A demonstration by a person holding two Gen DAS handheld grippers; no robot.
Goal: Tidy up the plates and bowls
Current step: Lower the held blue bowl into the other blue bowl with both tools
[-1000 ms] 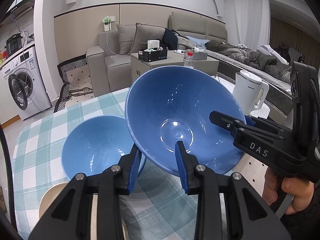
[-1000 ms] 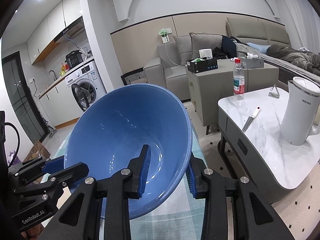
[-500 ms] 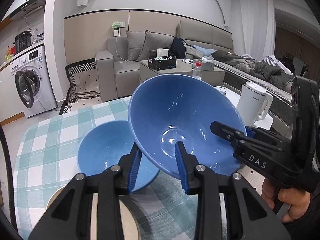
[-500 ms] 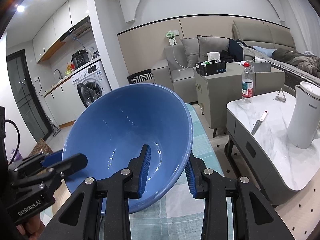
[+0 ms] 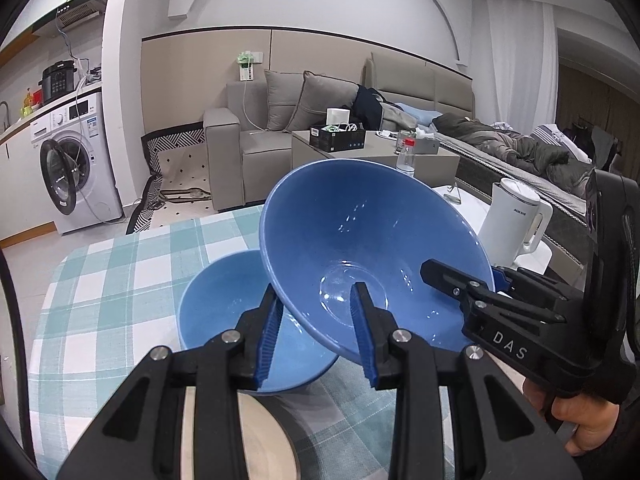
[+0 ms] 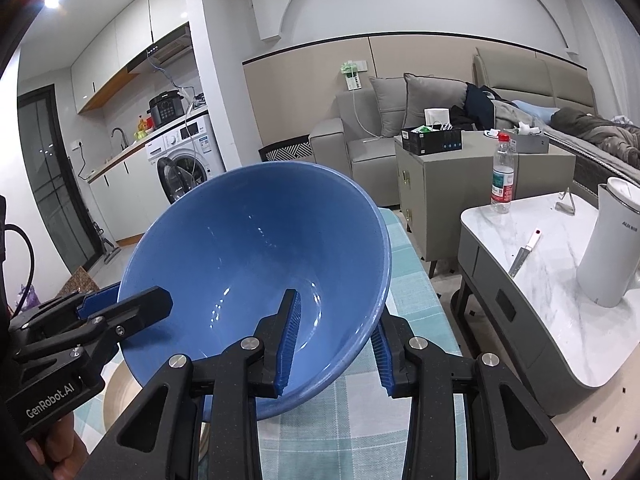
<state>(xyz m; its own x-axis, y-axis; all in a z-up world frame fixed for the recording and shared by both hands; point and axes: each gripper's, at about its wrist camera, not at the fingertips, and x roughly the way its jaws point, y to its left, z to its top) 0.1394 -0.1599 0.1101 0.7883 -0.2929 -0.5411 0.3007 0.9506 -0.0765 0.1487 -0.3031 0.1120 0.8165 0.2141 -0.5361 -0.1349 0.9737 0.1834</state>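
A large blue bowl (image 5: 360, 240) is held tilted above the checked table, gripped by both grippers on opposite parts of its rim. My left gripper (image 5: 316, 332) is shut on the near rim, and my right gripper (image 6: 336, 340) is shut on the rim at the bowl's right side (image 6: 260, 272). The right gripper also shows in the left wrist view (image 5: 496, 280), clamped on the bowl's right edge. A second blue bowl (image 5: 224, 308) stands on the table under and left of the held one. A beige plate (image 5: 264, 440) lies below the left gripper.
The table has a green checked cloth (image 5: 120, 280). A marble side table (image 6: 540, 280) to the right carries a white kettle (image 6: 616, 244), a knife (image 6: 524, 252) and a water bottle (image 6: 504, 176). A sofa and washing machine stand behind.
Both grippers have lifted the large blue bowl higher and toward the second bowl; the views now look more across the room and the second bowl sits lower in the left view.
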